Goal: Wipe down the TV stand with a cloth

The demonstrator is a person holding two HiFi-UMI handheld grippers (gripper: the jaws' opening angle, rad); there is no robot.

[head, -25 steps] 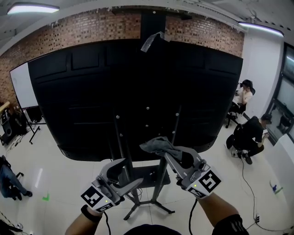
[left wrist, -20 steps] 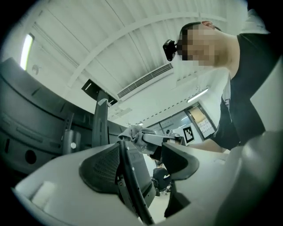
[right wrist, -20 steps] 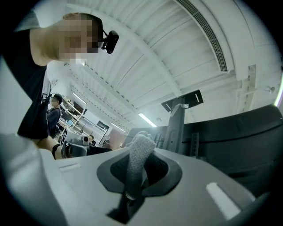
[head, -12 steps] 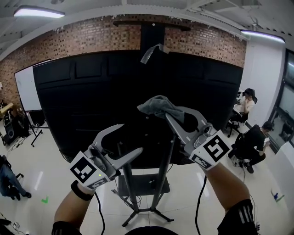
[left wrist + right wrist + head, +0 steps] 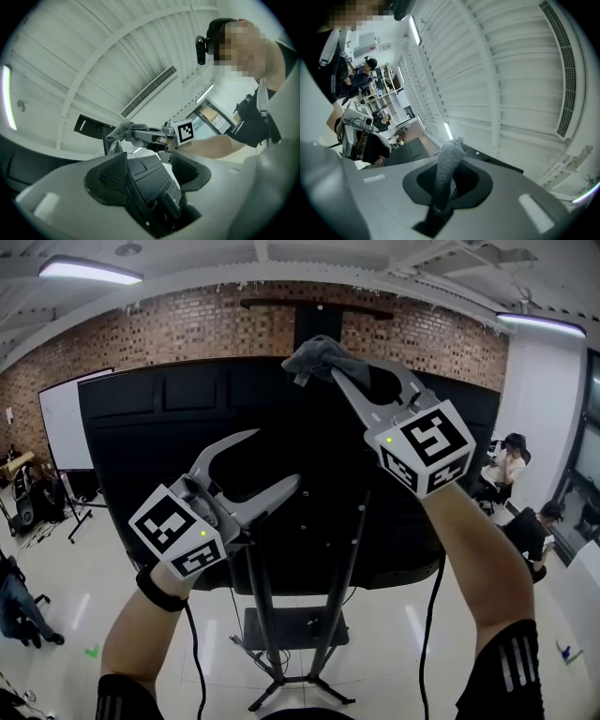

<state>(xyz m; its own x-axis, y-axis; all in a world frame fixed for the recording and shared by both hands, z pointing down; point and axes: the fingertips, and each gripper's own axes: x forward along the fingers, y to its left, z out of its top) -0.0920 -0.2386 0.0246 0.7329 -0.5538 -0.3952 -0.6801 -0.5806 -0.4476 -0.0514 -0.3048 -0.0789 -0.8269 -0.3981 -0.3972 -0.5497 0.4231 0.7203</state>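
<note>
The black TV stand (image 5: 257, 597) holds up a large dark TV panel (image 5: 169, 465); its two poles run down to a base shelf (image 5: 292, 628), and its mast (image 5: 317, 321) rises above the panel's top edge. My right gripper (image 5: 339, 367) is raised high and shut on a grey cloth (image 5: 314, 353), which hangs in front of the mast at the panel's top. In the right gripper view the cloth (image 5: 447, 163) is pinched between the jaws of that gripper (image 5: 446, 183). My left gripper (image 5: 271, 461) stands open and holds nothing, lower and to the left, in front of the panel. The left gripper view shows its spread jaws (image 5: 148, 157) and the cloth (image 5: 123, 129) beyond.
A brick wall (image 5: 178, 329) stands behind the TV. A whiteboard (image 5: 62, 418) is at the left. Two people (image 5: 521, 508) are at the right edge, and another person (image 5: 17, 602) is at the far left. The floor is glossy white tile (image 5: 394, 652).
Both grippers have risen. The right one carried the cloth from near the stand's poles up to the TV's top edge; the left stayed open and the view tilted upward.
</note>
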